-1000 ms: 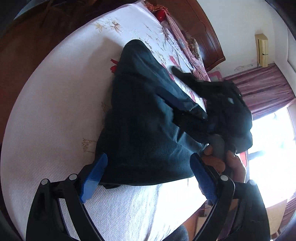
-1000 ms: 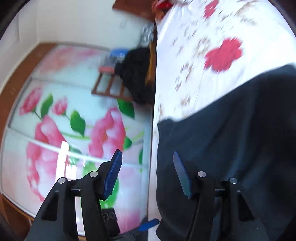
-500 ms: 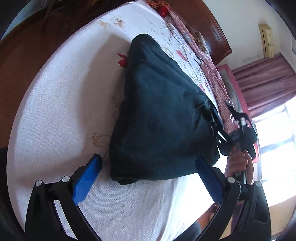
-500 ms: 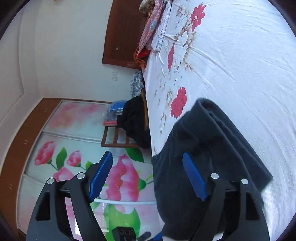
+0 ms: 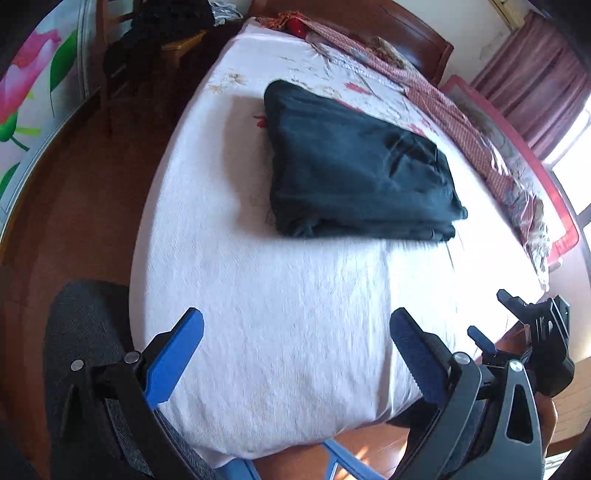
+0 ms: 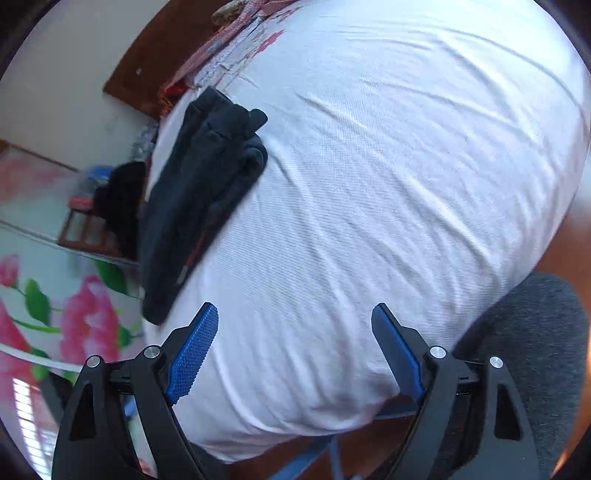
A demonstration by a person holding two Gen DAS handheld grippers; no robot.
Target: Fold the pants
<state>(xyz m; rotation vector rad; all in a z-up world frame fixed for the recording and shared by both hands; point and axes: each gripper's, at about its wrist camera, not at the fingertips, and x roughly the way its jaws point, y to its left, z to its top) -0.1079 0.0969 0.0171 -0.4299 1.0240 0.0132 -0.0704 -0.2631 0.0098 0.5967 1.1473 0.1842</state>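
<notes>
The left hand-held gripper (image 5: 295,354) hangs over the near end of the bed (image 5: 295,314), jaws wide apart, nothing between them. The pants (image 5: 354,166) lie folded in a dark stack farther up the bed, toward its left side. The right hand-held gripper (image 6: 295,347) is released too, its jaws opening over bare sheet.

Pants (image 5: 354,166): dark navy, plain; in the right wrist view a thin red stripe shows along one edge. Bed sheet (image 5: 295,314): white, with red and beige flower prints toward the upper part of the frame. Gripper pads (image 5: 173,354): blue on black frames. Headboard (image 5: 406,33): reddish-brown wood. Curtain (image 5: 528,74), upper right: maroon. Wardrobe door (image 6: 55,314), lower left: pink flowers, green leaves.
</notes>
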